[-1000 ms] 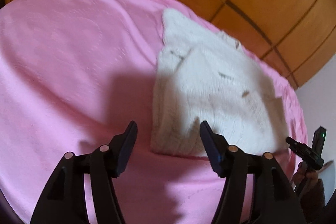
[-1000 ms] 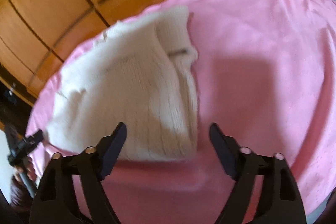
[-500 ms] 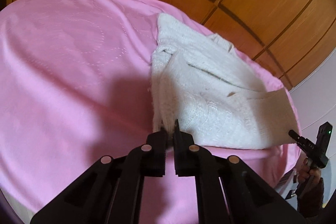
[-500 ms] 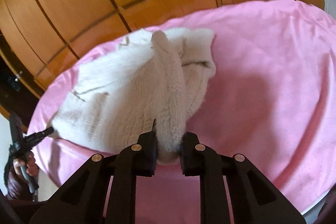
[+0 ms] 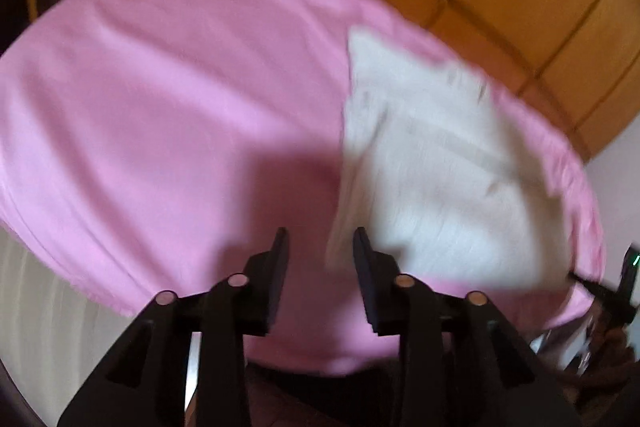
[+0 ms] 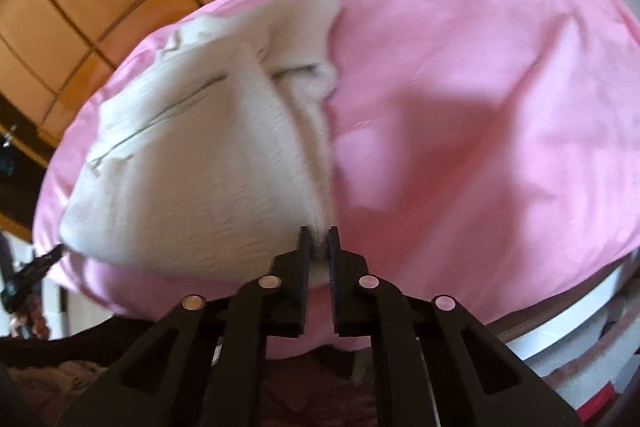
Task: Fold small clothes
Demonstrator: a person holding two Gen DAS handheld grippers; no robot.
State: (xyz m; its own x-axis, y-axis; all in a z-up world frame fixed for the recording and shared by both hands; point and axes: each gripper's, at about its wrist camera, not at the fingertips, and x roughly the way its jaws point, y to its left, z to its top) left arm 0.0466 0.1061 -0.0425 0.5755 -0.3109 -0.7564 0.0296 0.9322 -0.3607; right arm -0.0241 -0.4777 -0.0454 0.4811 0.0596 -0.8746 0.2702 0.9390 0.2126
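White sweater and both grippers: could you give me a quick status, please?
Left gripper open, empty. Right gripper shut on white sweater corner. Sweater on pink sheet; nothing blocking.

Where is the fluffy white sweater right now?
The white sweater lies on the pink cloth, left in the right wrist view, its corner pinched by the right gripper.

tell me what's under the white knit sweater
The white knit sweater lies on a pink sheet, which shows all around it. Anything between them is covered. The right gripper pinches its near corner.
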